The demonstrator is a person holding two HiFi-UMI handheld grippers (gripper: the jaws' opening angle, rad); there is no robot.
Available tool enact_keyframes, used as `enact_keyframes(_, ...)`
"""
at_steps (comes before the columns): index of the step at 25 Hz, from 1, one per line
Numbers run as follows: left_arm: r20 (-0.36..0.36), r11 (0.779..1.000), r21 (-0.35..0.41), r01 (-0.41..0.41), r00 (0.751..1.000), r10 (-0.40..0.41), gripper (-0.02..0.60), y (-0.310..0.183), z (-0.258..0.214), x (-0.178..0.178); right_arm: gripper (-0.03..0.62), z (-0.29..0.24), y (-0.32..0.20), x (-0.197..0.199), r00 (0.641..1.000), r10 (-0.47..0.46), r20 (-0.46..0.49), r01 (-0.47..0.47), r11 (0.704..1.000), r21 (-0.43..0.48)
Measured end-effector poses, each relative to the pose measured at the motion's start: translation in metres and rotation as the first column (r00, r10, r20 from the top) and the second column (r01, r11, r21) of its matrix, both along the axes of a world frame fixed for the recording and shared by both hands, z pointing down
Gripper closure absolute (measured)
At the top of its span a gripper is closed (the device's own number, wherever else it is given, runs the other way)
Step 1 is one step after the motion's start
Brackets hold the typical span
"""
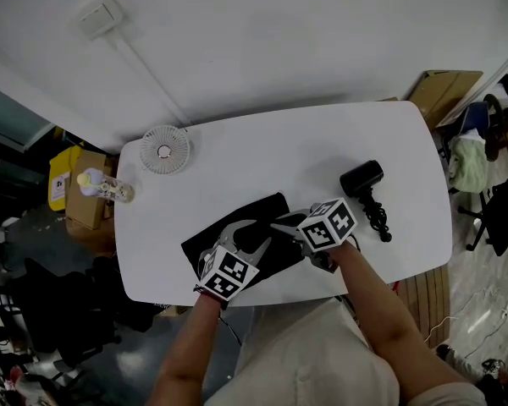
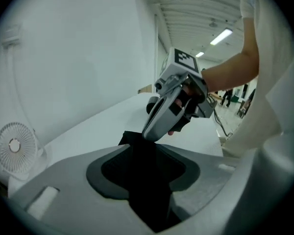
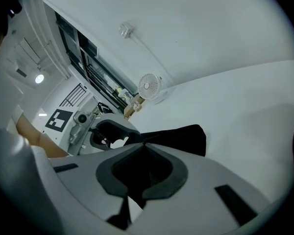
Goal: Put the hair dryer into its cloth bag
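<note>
The black cloth bag (image 1: 230,227) lies flat near the white table's front edge. My right gripper (image 1: 278,225) is shut on the bag's right edge and holds that edge lifted; in the right gripper view its tips (image 3: 143,143) meet on the black cloth (image 3: 182,136). My left gripper (image 1: 256,233) stands over the bag's front edge with its jaws apart. In the left gripper view the cloth (image 2: 147,180) runs between those jaws (image 2: 144,146), and the right gripper (image 2: 148,133) pinches the bag just beyond. The black hair dryer (image 1: 361,178) lies to the right, apart from both grippers.
The dryer's coiled cord (image 1: 378,218) trails toward the front right edge of the table (image 1: 279,142). A small white fan (image 1: 164,149) stands at the back left, with a small bottle-like item (image 1: 110,189) at the left edge. Cardboard boxes (image 1: 78,194) sit on the floor to the left.
</note>
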State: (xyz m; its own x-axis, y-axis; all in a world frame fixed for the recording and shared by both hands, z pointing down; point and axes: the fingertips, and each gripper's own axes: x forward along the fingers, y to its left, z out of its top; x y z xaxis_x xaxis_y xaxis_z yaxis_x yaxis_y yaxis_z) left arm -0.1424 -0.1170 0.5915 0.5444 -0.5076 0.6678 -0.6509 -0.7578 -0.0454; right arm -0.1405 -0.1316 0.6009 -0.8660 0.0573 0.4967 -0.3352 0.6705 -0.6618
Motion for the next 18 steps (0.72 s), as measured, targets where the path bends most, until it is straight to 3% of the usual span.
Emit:
enact_keyframes(4,0.103,0.998,-0.021,-0.060,0.993,0.062,0.436,-0.006,0.014,0.007,0.572,-0.001,0.000,0.006,1.000,-0.013,0.002,0.014,0.999,-0.030)
enact_keyframes(6,0.121,0.997,-0.038,-0.064,0.990,0.068,0.436,-0.007,0.020,0.008,0.572,-0.002,0.002,0.008,1.000,-0.027,0.007,0.027,0.999,-0.037)
enact_keyframes(12,0.069,0.994,-0.078,-0.078,0.994,0.084,0.540,-0.005,0.020,0.015,0.571,-0.007,0.005,0.014,0.998,-0.025,0.052,0.029,0.997,-0.069)
enact_keyframes(16,0.027,0.993,-0.089,-0.077,0.996,0.080,0.561,-0.005,0.014,0.016,0.562,-0.016,0.003,0.017,0.996,-0.028,0.087,0.028,1.000,0.003)
enact_keyframes(18,-0.009,0.993,-0.095,-0.066,0.998,0.065,0.561,-0.006,0.011,0.013,0.431,-0.022,0.001,0.023,0.995,-0.025,0.093,0.020,0.998,0.058)
